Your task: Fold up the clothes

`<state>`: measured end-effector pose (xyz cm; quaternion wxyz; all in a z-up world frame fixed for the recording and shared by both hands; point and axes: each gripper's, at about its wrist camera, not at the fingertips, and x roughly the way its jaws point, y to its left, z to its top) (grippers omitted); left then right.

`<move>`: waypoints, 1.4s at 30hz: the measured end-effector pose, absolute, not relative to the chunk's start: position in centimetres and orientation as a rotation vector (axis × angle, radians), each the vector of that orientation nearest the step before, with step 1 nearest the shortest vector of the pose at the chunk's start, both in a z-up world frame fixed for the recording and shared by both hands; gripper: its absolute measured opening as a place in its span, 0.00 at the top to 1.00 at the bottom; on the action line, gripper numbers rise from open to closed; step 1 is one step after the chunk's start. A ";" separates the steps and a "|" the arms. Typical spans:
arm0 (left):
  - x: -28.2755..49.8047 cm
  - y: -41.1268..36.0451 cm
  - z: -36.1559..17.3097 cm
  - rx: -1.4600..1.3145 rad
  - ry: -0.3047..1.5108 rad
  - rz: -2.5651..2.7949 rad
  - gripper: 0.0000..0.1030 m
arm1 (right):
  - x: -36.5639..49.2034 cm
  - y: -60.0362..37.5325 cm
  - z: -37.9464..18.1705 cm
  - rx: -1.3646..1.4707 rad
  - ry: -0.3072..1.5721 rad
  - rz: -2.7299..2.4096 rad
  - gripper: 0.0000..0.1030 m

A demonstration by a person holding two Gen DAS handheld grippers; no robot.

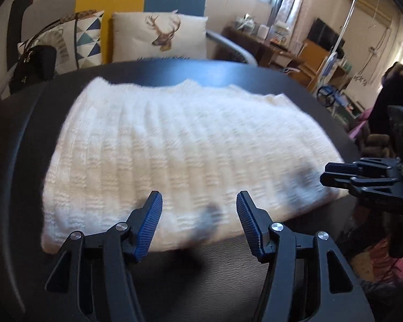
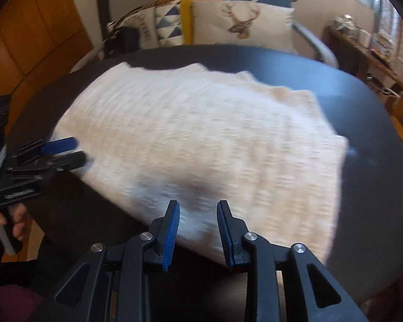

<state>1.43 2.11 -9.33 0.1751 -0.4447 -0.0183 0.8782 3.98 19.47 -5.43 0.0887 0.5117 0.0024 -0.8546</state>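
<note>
On the counter: a white ribbed knit garment (image 1: 180, 150) lies spread across the dark round counter (image 1: 18, 145) as one broad, roughly rectangular slab, its near edge close to the rim on the person's side.
Shape of the garment: no sleeves or neckline show; the far edge is wavy, and the near edge looks thick and rounded, like a doubled layer. The blur keeps me from counting layers.
Left hand-held gripper (image 1: 198, 220): its fingers stand wide apart with nothing between them, poised just over the near edge of the knit.
Right hand-held gripper (image 2: 198, 229): also parted and empty, a narrower gap than the left, at the near edge towards the garment's right part.
How far along: judging by the tidy outline and tucked-away sleeves, at least some folding seems to lie in it already. It would fit a half-folded piece awaiting another fold across, or a finished fold just let go.
What is left: unsettled from this view; the slab is still wide for a stored garment.
Behind: cushions (image 1: 161, 37) on a sofa.
</note>
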 end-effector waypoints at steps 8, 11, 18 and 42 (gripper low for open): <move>1.2 4.6 -11.1 -1.330 0.047 2.425 0.40 | 4.5 24.3 -8.2 1.633 -0.209 -2.571 0.72; 1.3 3.2 -9.1 -1.286 0.002 2.446 0.40 | 4.0 24.6 -6.5 1.545 -0.226 -2.603 0.72; -2.6 -3.3 -7.9 -1.345 -0.151 2.582 0.40 | -1.2 22.8 -4.6 1.458 -0.124 -2.633 0.72; -11.5 -10.5 -9.1 -1.473 -0.362 2.457 0.40 | -5.9 29.7 -4.6 1.338 -0.636 -2.337 0.68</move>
